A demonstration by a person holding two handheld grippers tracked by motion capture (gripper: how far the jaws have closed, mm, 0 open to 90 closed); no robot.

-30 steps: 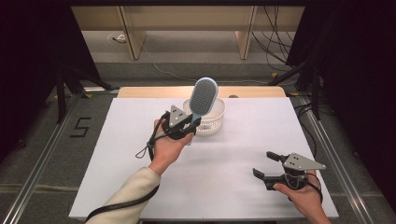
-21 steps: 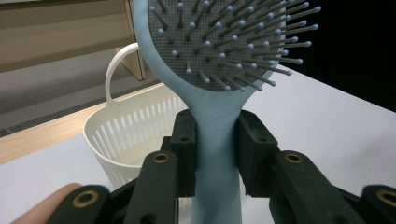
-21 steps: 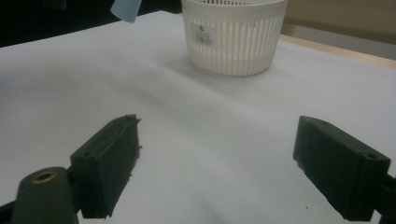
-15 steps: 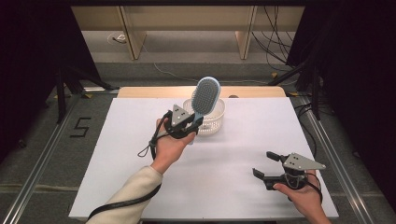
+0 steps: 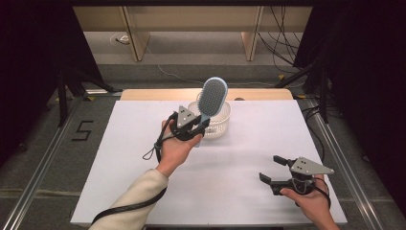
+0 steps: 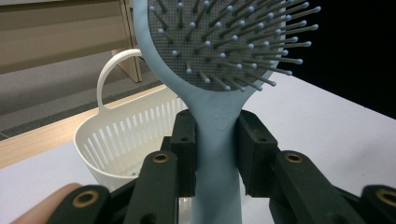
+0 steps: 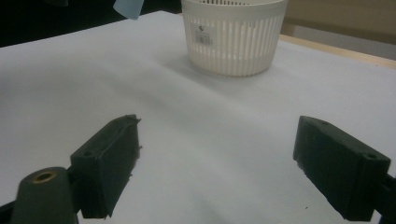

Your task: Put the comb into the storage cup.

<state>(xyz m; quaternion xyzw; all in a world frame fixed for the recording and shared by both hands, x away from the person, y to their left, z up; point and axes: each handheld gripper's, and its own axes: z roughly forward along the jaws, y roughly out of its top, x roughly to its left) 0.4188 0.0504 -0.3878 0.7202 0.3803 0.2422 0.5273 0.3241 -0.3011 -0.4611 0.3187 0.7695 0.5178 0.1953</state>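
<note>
High cam overhead; claw cams share basket [image 7: 233, 35].

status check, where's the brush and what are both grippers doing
Left gripper shut on light blue plastic hairbrush, raised beside white slotted basket. Right gripper open, idle. Nothing in the way.

Left gripper [image 5: 198, 128]: black body, grey three-cornered plate on top, black cable looping down past a cream sleeve [image 5: 139, 191]. Its own view shows matte black block jaws on black links with brass-ringed pivot holes and small screw holes. Right gripper [image 5: 270, 168]: same black build, grey plate, rectangular black jaw pads, one brass-ringed hole; hand bare.
</note>
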